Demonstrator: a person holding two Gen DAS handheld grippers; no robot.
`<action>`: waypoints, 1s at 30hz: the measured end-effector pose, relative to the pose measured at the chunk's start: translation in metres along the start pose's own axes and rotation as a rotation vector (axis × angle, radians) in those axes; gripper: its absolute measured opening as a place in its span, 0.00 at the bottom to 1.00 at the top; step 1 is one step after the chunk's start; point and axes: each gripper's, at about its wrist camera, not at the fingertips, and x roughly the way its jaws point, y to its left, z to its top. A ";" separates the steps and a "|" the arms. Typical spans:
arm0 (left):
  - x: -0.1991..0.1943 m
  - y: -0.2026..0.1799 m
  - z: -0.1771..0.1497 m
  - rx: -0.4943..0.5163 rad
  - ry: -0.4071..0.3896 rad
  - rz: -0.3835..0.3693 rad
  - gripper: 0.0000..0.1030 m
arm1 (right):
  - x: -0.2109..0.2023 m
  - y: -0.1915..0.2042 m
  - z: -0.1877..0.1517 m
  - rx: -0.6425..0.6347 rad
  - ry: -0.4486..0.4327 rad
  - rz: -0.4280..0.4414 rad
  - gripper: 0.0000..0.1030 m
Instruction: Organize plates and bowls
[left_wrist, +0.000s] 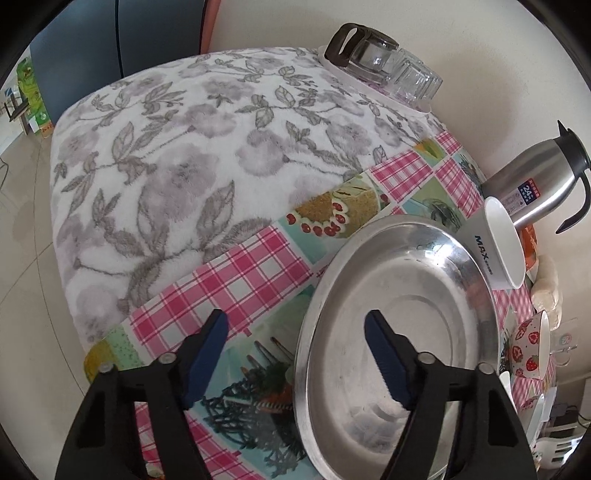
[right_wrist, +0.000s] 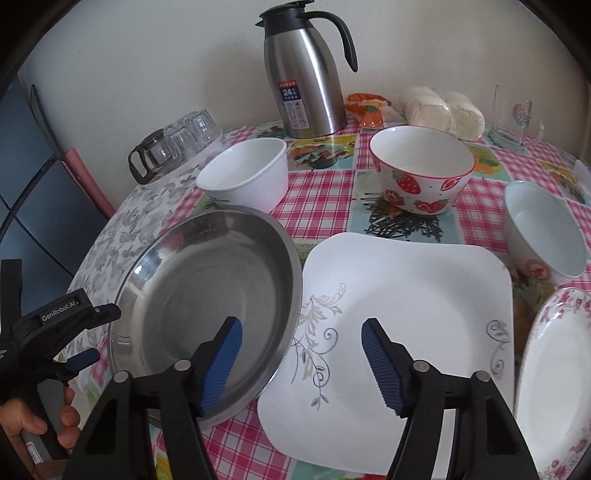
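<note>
The table (right_wrist: 317, 184) under its checked cloth carried everything. The steel plate (right_wrist: 207, 295) sat at nine o'clock of the square white plate (right_wrist: 406, 314), their rims overlapping. The strawberry bowl (right_wrist: 421, 170) stood at twelve o'clock. The right gripper (right_wrist: 301, 354) gaped wide, empty, above both plates; the left gripper (left_wrist: 295, 354) straddled the steel rim, spread wide, gripping nothing.

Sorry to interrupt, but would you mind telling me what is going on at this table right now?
A person holds a gripper in each hand over dishes laid out for sorting. The left gripper is open around the rim of the steel plate, not yet closed on it. The right gripper hangs open above the square white plate, holding nothing. Beyond them stand the white square bowl, the strawberry bowl and a small white bowl, none stacked.
</note>
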 end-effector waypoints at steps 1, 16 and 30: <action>0.003 0.000 0.001 -0.003 0.005 -0.005 0.66 | 0.002 0.000 0.000 0.004 0.003 0.006 0.64; 0.021 -0.011 0.009 0.057 -0.008 -0.043 0.23 | 0.027 -0.006 0.005 0.064 0.054 0.050 0.20; 0.019 0.007 0.011 -0.021 0.011 -0.125 0.21 | 0.016 -0.004 0.006 0.061 0.027 0.107 0.13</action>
